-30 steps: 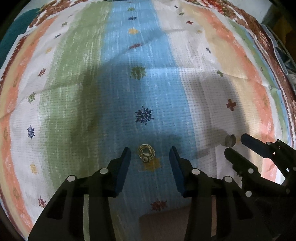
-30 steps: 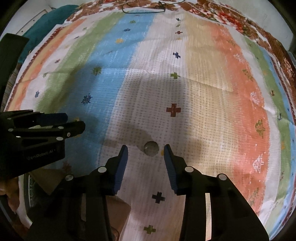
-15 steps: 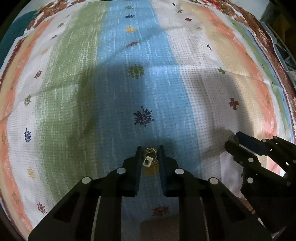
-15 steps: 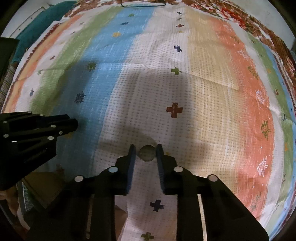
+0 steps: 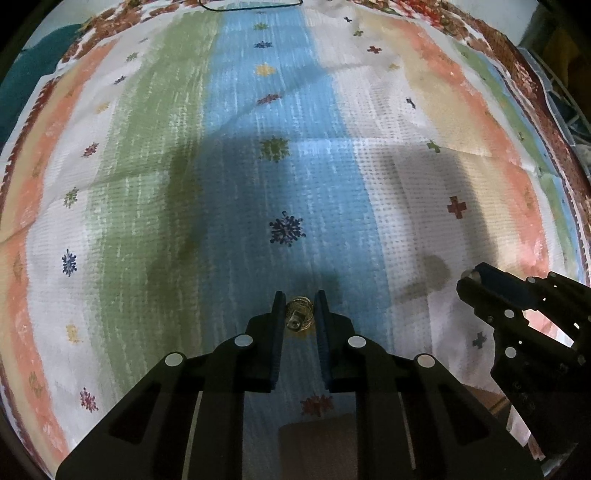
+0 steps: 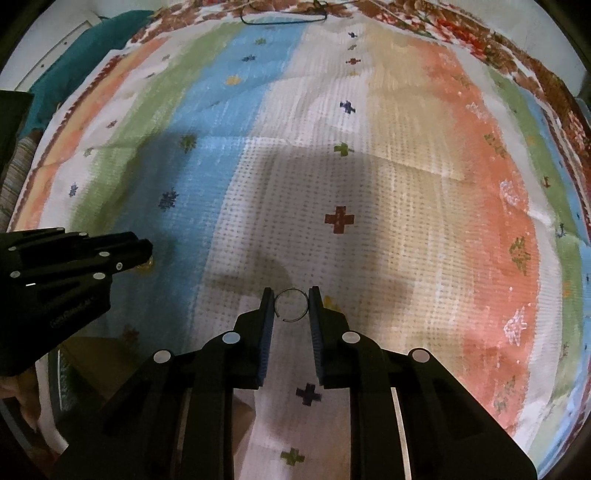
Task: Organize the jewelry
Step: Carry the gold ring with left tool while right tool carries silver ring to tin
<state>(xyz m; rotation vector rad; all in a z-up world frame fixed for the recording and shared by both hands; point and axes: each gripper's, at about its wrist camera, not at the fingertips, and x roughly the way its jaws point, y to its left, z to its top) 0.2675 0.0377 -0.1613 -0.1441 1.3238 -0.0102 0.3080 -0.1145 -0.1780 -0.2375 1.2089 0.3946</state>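
My left gripper [image 5: 299, 306] is shut on a small gold coiled jewelry piece [image 5: 300, 313] with a pale stone, held just above the striped cloth [image 5: 147, 184]. My right gripper [image 6: 291, 304] is shut on a thin silver ring [image 6: 291, 305], pinched between its blue pads and lifted off the cloth [image 6: 406, 184]. The right gripper also shows at the right of the left wrist view [image 5: 471, 280], its ring barely visible at the tip. The left gripper shows at the left of the right wrist view [image 6: 144, 251].
The cloth has orange, green, blue, white and tan stripes with small cross and flower motifs. A black cord loop [image 6: 284, 16] lies at its far edge. Teal fabric [image 6: 74, 62] lies beyond the far left corner. A brown box [image 5: 317, 443] sits below my grippers.
Both grippers closed on their pieces, the left on the gold coil and the right on the silver ring, and both have lifted them slightly off the cloth.
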